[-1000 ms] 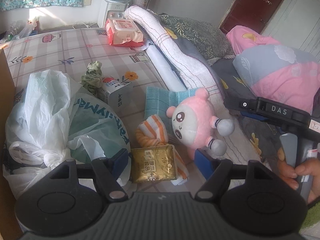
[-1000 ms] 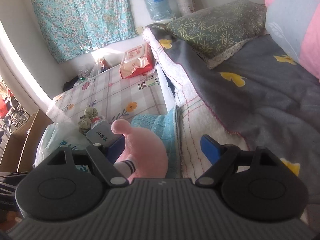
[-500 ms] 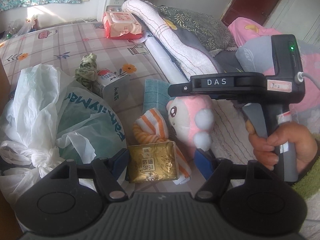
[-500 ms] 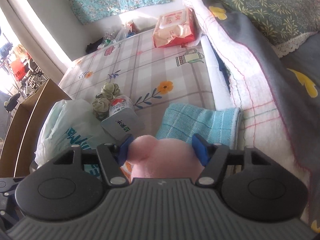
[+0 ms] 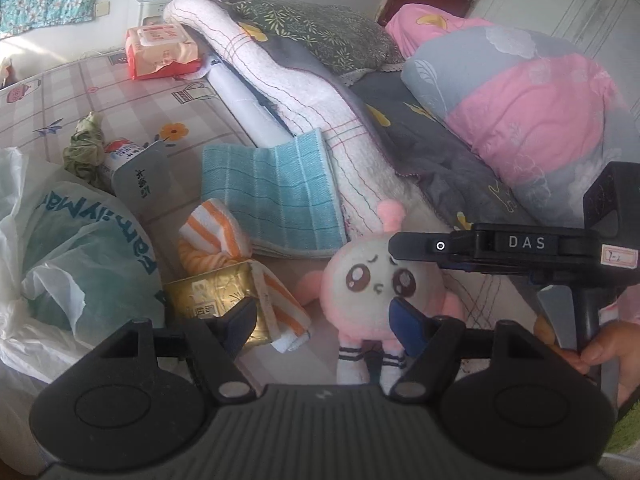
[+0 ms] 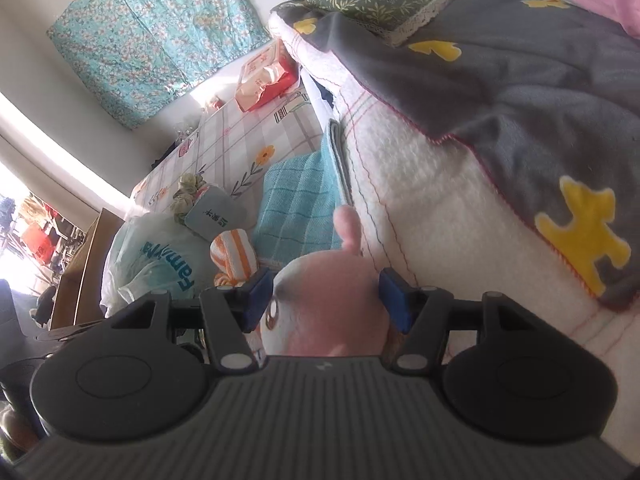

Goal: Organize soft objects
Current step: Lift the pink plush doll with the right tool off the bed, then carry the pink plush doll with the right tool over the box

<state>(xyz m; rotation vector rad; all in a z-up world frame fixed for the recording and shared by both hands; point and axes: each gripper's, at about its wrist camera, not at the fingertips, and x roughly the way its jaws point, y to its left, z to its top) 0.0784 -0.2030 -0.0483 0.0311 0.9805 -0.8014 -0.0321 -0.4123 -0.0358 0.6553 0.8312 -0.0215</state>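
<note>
- right gripper (image 6: 326,300): jaws have just been closing. A second ago they stood wide with the plush toy (image 5: 380,280) off to their left side; now its pink head sits squarely between the blue pads (image 6: 394,300), both pads touching it.
- plush toy: was lying tilted on the bed beside the orange-striped cloth (image 5: 216,232); now upright, face toward the left camera, nearer the white blanket (image 5: 320,92).
- left gripper (image 5: 324,320): has shifted right; the gold packet (image 5: 212,296), earlier centred between its fingers, now sits at the left finger, and the toy's legs are in the gap.
</note>
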